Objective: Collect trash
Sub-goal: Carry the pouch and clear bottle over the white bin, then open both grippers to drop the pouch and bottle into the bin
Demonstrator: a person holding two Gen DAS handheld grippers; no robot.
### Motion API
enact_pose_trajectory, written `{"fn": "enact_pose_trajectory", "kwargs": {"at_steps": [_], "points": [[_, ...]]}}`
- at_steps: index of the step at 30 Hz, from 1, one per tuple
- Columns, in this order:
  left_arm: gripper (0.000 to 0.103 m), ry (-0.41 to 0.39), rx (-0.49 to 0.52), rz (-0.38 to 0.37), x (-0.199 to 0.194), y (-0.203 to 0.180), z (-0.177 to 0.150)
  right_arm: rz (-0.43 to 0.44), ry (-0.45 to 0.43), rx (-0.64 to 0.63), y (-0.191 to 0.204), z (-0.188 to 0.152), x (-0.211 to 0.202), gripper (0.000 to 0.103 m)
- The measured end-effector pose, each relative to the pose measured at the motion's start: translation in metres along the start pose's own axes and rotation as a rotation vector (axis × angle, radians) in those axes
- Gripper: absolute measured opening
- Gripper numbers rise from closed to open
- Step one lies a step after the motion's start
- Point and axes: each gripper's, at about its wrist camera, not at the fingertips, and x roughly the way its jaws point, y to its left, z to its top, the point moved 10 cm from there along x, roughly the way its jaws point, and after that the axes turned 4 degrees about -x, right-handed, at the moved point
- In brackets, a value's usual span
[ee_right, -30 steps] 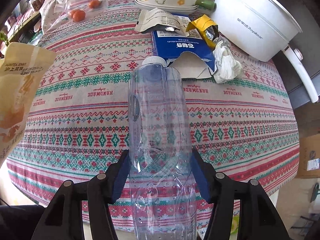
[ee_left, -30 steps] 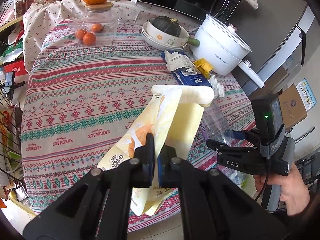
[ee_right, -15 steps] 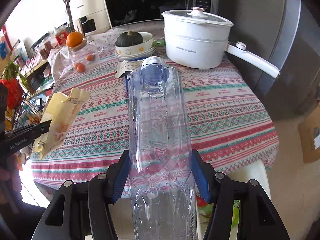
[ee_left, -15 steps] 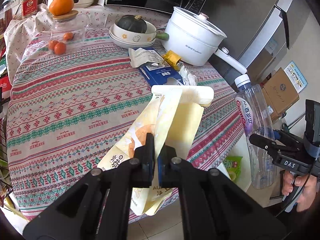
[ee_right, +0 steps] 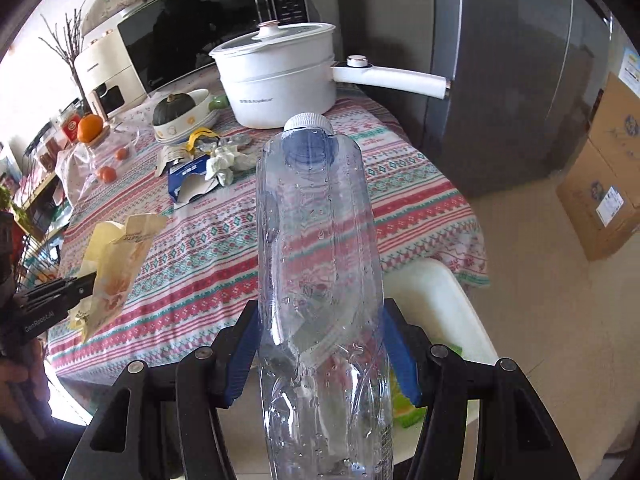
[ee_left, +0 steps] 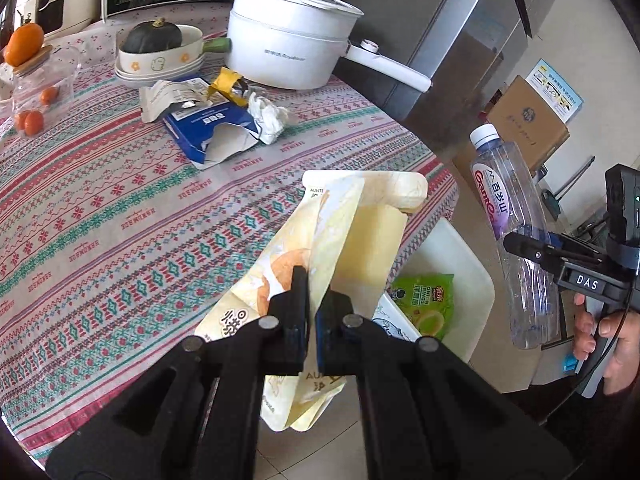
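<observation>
Two tongs angled down, left (ee_left: 312,312) clamped on yellow pouch (ee_left: 344,232), right (ee_right: 320,352) gripping bottle (ee_right: 320,264) upright.

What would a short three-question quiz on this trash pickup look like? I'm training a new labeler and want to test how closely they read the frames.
1. True or false: the left gripper is shut on a yellow snack bag.
2. What does the right gripper hold? A) blue carton B) clear plastic bottle C) tissue
3. Fill in: inside the white bin beside the table lies a green ____ wrapper.

Key: 1 true; 2 B, the clear plastic bottle; 3 snack (onion rings).
</observation>
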Motion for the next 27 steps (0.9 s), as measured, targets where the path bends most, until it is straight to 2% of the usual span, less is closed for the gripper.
{"fn": "enact_pose_trajectory", "kwargs": {"at_steps": [14,18,24,26,27], "points": [[0.005,0.128,0.207,-0.109,0.068,-0.114,-0.034,-0.083,0.017,0.108,-0.087,-0.036,-0.009,0.061],[0.005,0.131,0.246,-0.139,0.083,-0.141,-0.035,-0.093,0.029,0.128,-0.101,-0.043,-0.01,0.061],[0.006,0.113,0.278,-0.179,0.096,-0.163,-0.034,-0.095,0.019,0.148,-0.117,-0.046,-0.016,0.061],[0.009,0.104,0.284,-0.193,0.096,-0.165,-0.032,-0.101,0.021,0.152,-0.12,-0.047,-0.016,0.061],[0.02,0.105,0.283,-0.193,0.096,-0.165,-0.031,-0.106,0.024,0.153,-0.121,-0.048,-0.015,0.061]]}}
